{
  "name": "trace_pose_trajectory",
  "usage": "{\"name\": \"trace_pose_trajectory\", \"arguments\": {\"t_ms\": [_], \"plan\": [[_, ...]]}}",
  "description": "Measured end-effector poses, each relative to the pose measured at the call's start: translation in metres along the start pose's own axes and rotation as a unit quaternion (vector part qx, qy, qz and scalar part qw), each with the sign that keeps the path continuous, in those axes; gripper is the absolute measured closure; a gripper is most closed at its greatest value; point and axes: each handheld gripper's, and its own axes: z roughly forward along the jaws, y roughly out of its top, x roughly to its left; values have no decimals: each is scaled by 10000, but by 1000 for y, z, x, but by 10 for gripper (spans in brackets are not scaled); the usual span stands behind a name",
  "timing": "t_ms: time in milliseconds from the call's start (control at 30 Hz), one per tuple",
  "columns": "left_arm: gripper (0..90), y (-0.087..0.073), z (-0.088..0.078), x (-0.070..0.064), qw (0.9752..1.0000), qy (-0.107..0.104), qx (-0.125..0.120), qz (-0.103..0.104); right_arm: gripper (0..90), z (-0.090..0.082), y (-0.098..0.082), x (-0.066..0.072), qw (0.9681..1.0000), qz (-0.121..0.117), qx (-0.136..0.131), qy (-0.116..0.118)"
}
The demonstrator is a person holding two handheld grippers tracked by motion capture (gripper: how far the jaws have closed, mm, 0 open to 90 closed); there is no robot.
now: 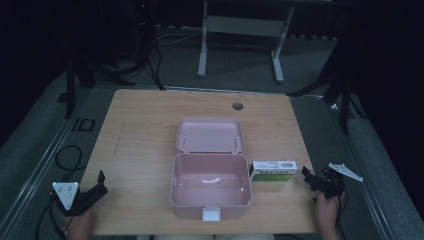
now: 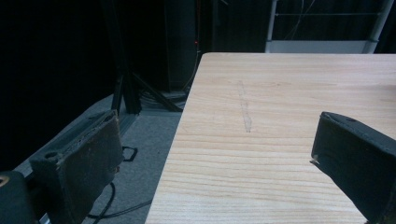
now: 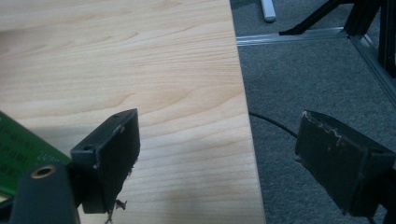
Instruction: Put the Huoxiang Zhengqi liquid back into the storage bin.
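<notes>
A pink box (image 1: 210,186) stands open in the middle of the wooden table (image 1: 140,130), its lid (image 1: 210,135) laid back flat behind it. Just right of the box lies a green and white carton (image 1: 273,170), whose green corner (image 3: 18,149) shows in the right gripper view. My right gripper (image 1: 309,176) hovers at the table's right edge, a short way right of the carton, open and holding nothing. At the front left corner of the table my left gripper (image 1: 101,180) is also open and holds nothing (image 2: 215,154).
A round cable hole (image 1: 238,106) sits near the table's far edge. Grey carpet surrounds the table, with black stand legs (image 1: 330,85) and cables (image 1: 67,157) on it. A white desk frame (image 1: 240,40) stands behind.
</notes>
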Motion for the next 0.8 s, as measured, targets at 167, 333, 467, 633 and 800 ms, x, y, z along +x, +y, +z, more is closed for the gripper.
{"name": "trace_pose_trajectory", "arguments": {"t_ms": [167, 333, 467, 633, 800], "plan": [[22, 0, 0, 1, 10000, 7, -9, -41, 103, 1, 0, 5, 9995, -268, 156, -82], [22, 0, 0, 1, 10000, -15, 5, -37, 103, 3, 0, 7, 9989, -356, 286, -84], [22, 0, 1, 0, 10000, -29, 18, 13, 103, 4, 3, 3, 9976, -396, 559, 131], [22, 0, 1, 0, 10000, -27, 26, 14, 103, 1, 3, 0, 9937, -482, 912, 438], [22, 0, 1, 0, 10000, -31, 35, -1, 103, -7, 4, 0, 9842, -901, 1365, 682]]}}
